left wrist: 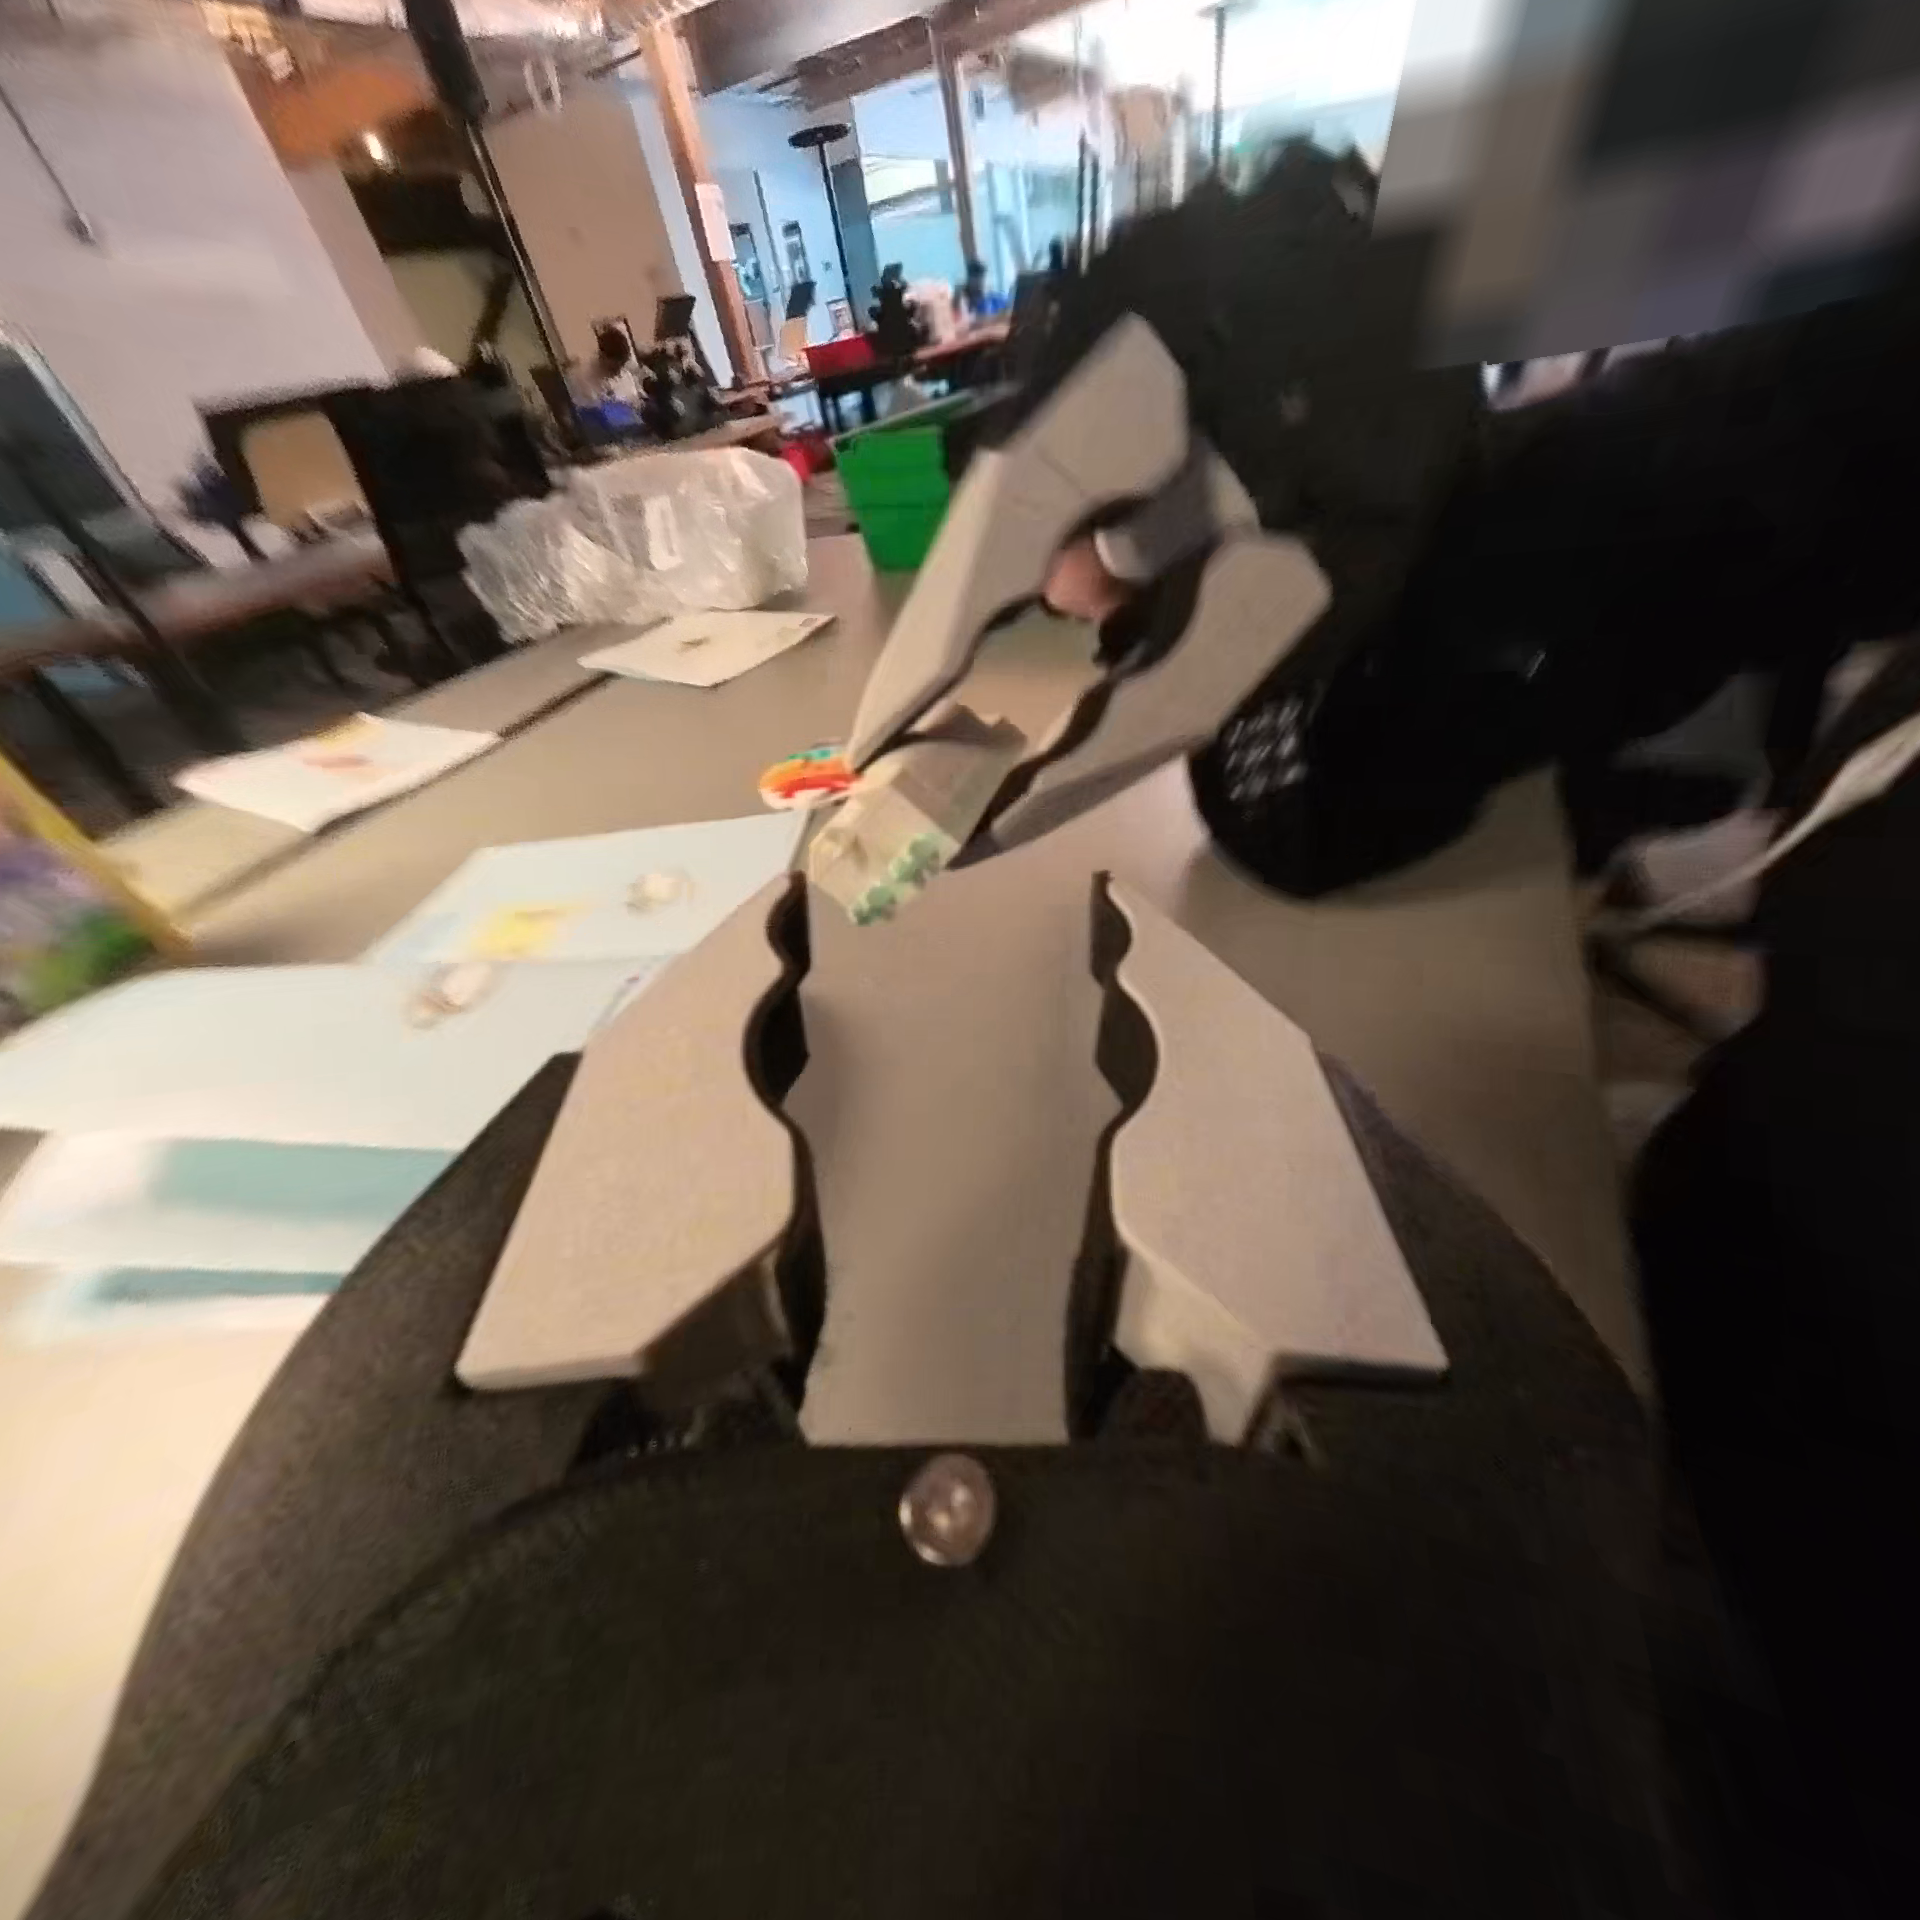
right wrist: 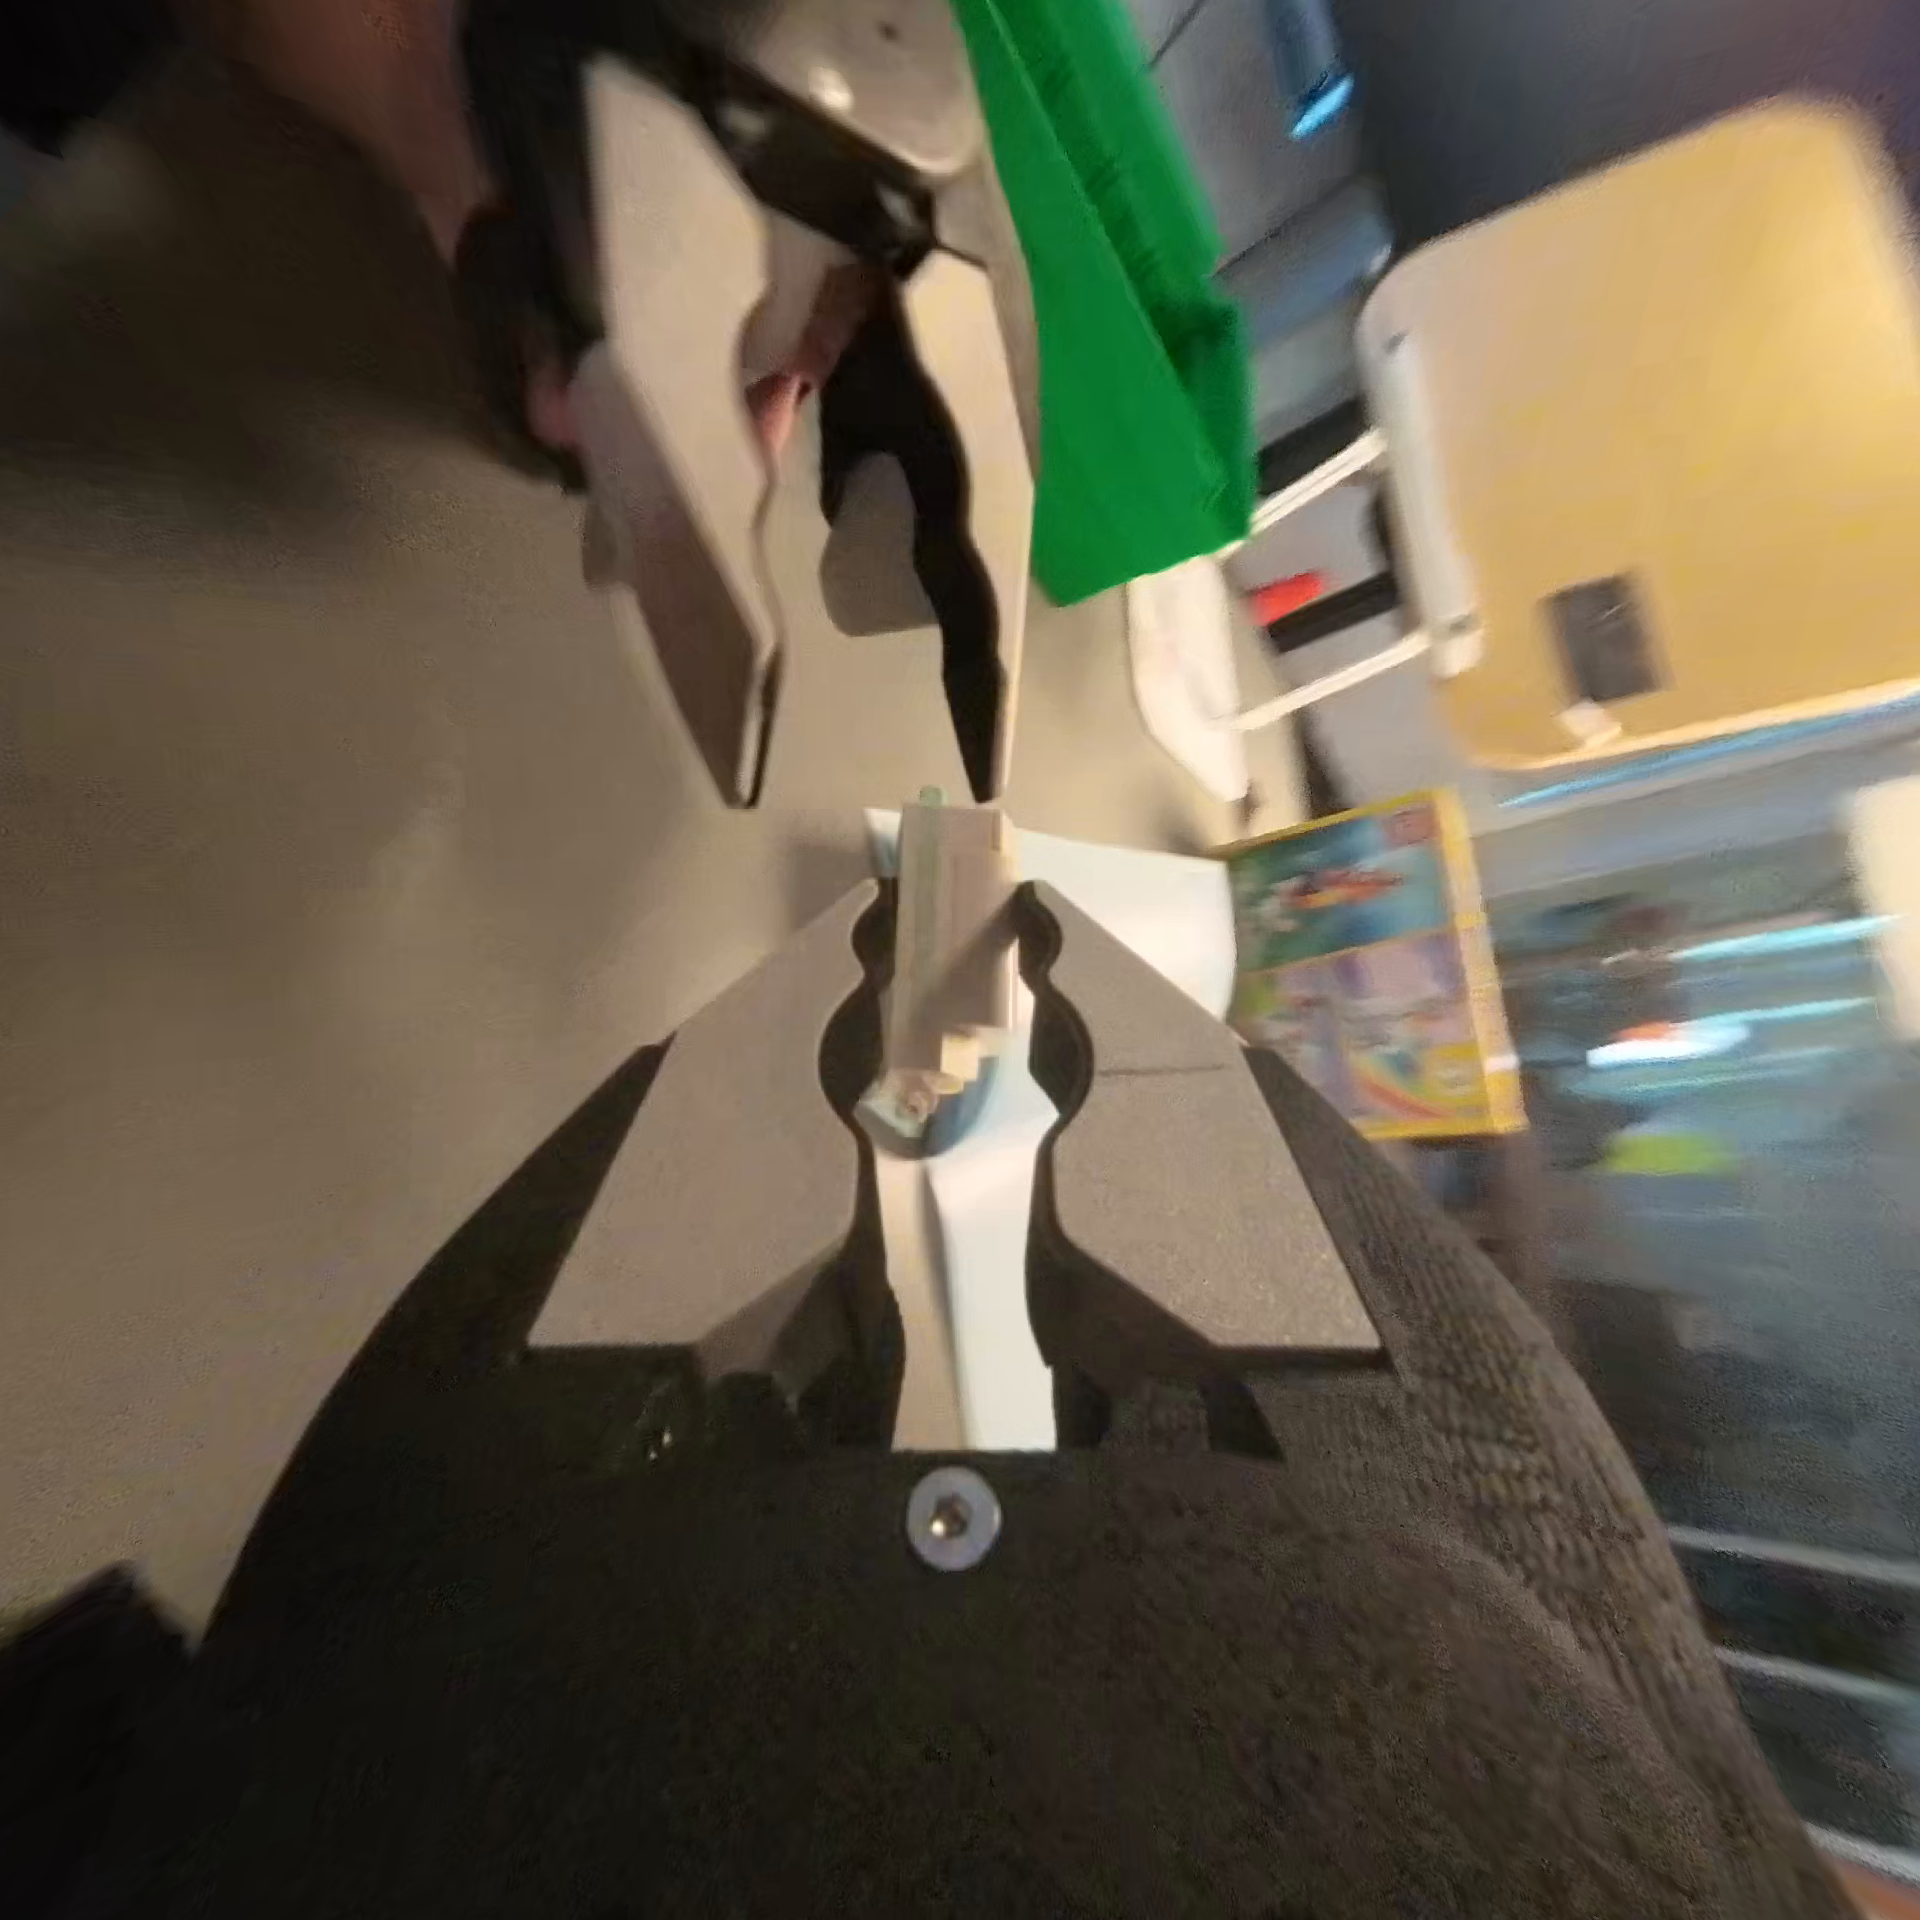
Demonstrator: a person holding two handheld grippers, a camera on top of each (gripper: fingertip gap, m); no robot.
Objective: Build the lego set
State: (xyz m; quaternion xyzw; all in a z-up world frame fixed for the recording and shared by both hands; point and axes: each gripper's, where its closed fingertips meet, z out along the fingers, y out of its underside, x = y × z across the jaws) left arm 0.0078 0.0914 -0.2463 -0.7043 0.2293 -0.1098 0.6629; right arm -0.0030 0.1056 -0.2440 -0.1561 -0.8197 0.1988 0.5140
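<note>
My right gripper [right wrist: 951,899] is shut on a small grey lego build [right wrist: 951,925] with pale green pieces at one end and holds it above the table. In the left wrist view the right gripper [left wrist: 930,795] comes in from the upper right, with the grey build [left wrist: 904,826] sticking out of its tips. My left gripper [left wrist: 948,894] is open and empty, its tips just short of the build's green end. It also shows in the right wrist view [right wrist: 862,795], open, facing the build from above.
Open instruction booklets [left wrist: 582,904] and loose sheets lie on the grey table [left wrist: 644,748]. A small orange, green and white build [left wrist: 805,774] sits behind the held piece. A green bin [left wrist: 894,488] and a white plastic bag [left wrist: 644,551] stand farther back. The lego box [right wrist: 1371,956] stands at the right. Both grippers' tips are close together, under 4 cm apart.
</note>
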